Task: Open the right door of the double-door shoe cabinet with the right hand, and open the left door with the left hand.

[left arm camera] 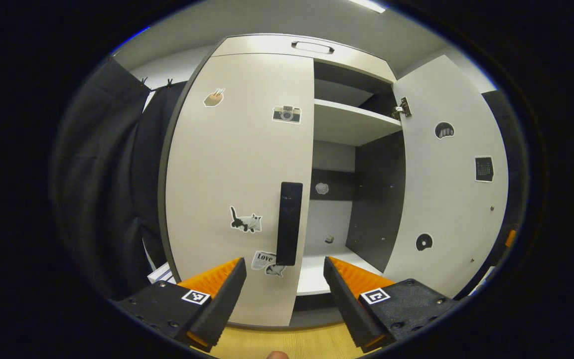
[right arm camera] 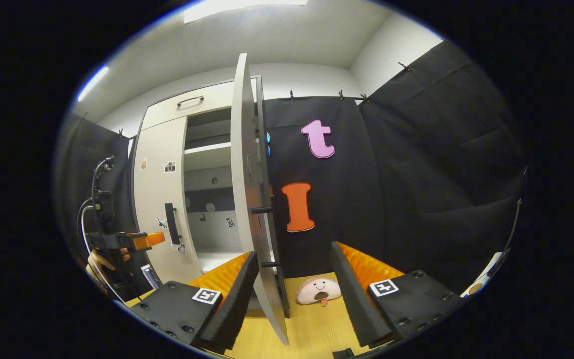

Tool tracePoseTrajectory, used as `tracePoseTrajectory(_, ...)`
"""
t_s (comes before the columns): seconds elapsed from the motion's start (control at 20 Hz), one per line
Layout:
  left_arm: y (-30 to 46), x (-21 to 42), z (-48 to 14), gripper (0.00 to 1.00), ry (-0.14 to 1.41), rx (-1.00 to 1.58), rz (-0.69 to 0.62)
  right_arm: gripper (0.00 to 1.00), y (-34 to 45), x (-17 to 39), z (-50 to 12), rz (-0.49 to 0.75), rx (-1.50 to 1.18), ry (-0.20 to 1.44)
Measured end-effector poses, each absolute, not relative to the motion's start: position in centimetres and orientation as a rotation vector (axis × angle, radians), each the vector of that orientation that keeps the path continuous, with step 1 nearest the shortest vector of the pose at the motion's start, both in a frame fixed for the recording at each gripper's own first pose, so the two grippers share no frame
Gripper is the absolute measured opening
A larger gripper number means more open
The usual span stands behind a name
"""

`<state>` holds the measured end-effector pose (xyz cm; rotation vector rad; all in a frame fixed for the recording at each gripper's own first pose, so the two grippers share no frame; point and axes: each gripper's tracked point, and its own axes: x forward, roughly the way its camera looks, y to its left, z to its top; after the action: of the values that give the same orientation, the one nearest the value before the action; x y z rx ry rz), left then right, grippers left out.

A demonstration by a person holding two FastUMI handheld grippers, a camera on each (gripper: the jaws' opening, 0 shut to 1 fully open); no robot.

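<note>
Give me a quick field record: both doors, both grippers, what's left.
right door: swung wide open, shelves exposed
left door: closed
left door handle: black vertical bar, untouched
left gripper: open, facing the handle, not on it
right gripper: open, straddling the right door's edge without touching it
floor: plush toy by the right door
remaining: open left door

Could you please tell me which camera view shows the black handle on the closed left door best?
The left gripper view: the handle faces the camera, large and central, just above the open left hand-held gripper. The right gripper view shows the same handle small and far off.
</note>
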<state>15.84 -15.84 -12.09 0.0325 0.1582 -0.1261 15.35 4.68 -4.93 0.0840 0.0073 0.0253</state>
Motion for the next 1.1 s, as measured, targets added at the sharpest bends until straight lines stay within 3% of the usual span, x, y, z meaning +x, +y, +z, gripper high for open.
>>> tracePoseTrajectory(0.2, -16.1, 19.3, -11.2, 0.95, 0.108, 0.085, -0.097, 0.86, 4.1, 15.8, -5.1, 0.015, 0.109, -0.003)
tracePoseTrajectory(0.25, -16.2, 20.0, -11.1, 0.95, 0.103, 0.100, -0.089, 1.00, 3.9, 16.0, -5.1, 0.007, 0.116, -0.004)
tracePoseTrajectory(0.3, -16.4, 20.5, -11.1, 0.94, 0.107, 0.107, -0.085, 0.86, 3.9, 16.2, -5.1, 0.004, 0.127, -0.007)
tracePoseTrajectory(0.35, -16.7, 21.1, -11.3, 0.94, 0.117, 0.105, -0.089, 0.87, 4.1, 16.3, -5.2, 0.015, 0.137, -0.009)
tracePoseTrajectory(0.4, -17.1, 21.6, -11.5, 0.93, 0.126, 0.104, -0.101, 0.97, 4.4, 16.3, -5.1, 0.032, 0.147, -0.013)
tracePoseTrajectory(0.45, -17.2, 22.0, -11.5, 0.90, 0.128, 0.112, -0.095, 0.97, 4.5, 16.5, -5.1, 0.039, 0.153, -0.017)
tracePoseTrajectory(0.55, -16.7, 23.1, -11.8, 0.84, 0.134, 0.140, -0.060, 0.97, 4.3, 16.6, -5.3, 0.035, 0.150, -0.023)
tracePoseTrajectory(0.8, -16.1, 24.9, -13.0, 0.83, 0.166, 0.142, -0.028, 0.97, 4.3, 16.8, -5.6, 0.043, 0.112, -0.024)
tracePoseTrajectory(0.85, -15.8, 25.0, -13.2, 0.82, 0.173, 0.143, -0.014, 0.86, 4.2, 16.8, -5.6, 0.039, 0.110, -0.027)
tracePoseTrajectory(1.05, -16.5, 25.2, -13.8, 0.63, 0.193, 0.079, -0.046, 0.86, 4.5, 16.7, -5.3, 0.050, 0.112, -0.041)
tracePoseTrajectory(1.1, -17.1, 25.2, -13.9, 0.52, 0.201, 0.049, -0.069, 0.86, 4.6, 16.7, -5.3, 0.053, 0.112, -0.044)
